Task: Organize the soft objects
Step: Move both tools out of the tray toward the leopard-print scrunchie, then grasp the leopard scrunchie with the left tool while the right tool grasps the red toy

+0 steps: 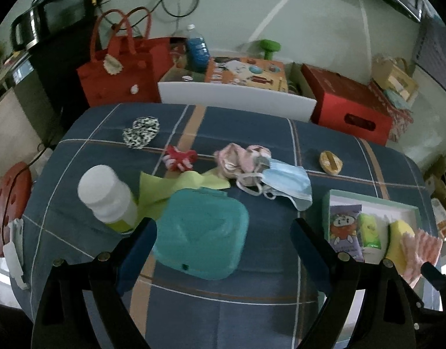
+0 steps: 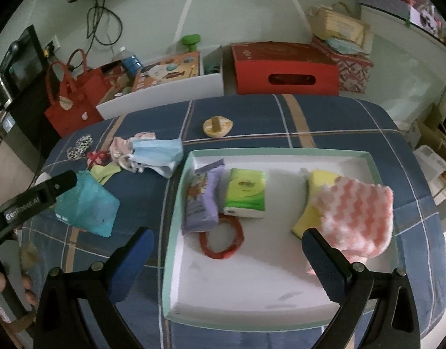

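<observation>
In the left wrist view my left gripper (image 1: 223, 250) is open above the blue plaid cloth, its fingers either side of a teal wipes case (image 1: 202, 232) without touching it. Beyond lie a green cloth (image 1: 176, 186), a red scrunchie (image 1: 180, 158), a pink garment (image 1: 240, 160), a blue face mask (image 1: 287, 183) and a leopard scrunchie (image 1: 141, 132). My right gripper (image 2: 227, 264) is open over the white tray (image 2: 281, 152). The tray holds a purple packet (image 2: 202, 200), a green tissue pack (image 2: 246, 193), a red ring (image 2: 223, 241), a yellow sponge (image 2: 310, 186) and a pink-white cloth (image 2: 357, 215) by the right finger.
A white-capped bottle (image 1: 106, 197) stands left of the teal case. A round wooden piece (image 2: 217, 128) lies at the back of the table. Behind the table are a red bag (image 1: 118, 75), a white bin (image 1: 237, 99) and a red box (image 2: 284, 69).
</observation>
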`<move>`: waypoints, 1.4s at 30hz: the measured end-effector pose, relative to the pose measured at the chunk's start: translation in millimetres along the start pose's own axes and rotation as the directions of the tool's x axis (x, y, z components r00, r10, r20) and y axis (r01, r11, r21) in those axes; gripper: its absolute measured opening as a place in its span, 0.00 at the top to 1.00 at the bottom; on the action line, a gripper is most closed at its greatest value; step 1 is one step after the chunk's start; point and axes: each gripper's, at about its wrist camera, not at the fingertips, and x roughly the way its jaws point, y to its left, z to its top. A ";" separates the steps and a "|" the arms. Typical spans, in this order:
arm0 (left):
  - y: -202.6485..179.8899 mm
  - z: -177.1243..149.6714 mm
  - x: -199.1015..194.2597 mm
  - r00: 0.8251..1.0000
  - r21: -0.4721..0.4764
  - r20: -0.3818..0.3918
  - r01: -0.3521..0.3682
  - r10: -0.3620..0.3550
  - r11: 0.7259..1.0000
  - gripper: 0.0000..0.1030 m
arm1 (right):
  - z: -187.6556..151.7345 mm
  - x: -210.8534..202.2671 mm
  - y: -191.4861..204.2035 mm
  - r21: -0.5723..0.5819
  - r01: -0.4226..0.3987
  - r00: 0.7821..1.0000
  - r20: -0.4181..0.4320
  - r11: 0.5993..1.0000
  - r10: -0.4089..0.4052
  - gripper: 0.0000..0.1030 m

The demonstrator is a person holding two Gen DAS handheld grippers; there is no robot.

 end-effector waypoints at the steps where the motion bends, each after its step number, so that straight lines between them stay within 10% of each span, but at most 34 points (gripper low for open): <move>1: 2.7 0.1 -0.5 1.000 -0.007 0.001 -0.001 0.001 1.000 0.10 | 0.2 0.5 2.8 -0.003 -0.009 1.000 0.002 1.000 0.009 0.00; 24: 134.5 69.9 22.2 0.999 -0.086 -0.045 -0.017 0.013 0.996 0.10 | 29.9 30.9 52.1 0.017 -0.112 0.994 -0.005 0.994 0.112 0.00; 42: 206.7 117.6 60.1 0.996 -0.132 -0.032 0.082 -0.087 0.988 0.00 | 115.9 51.8 162.5 -0.201 -0.270 0.960 -0.129 0.942 0.248 0.00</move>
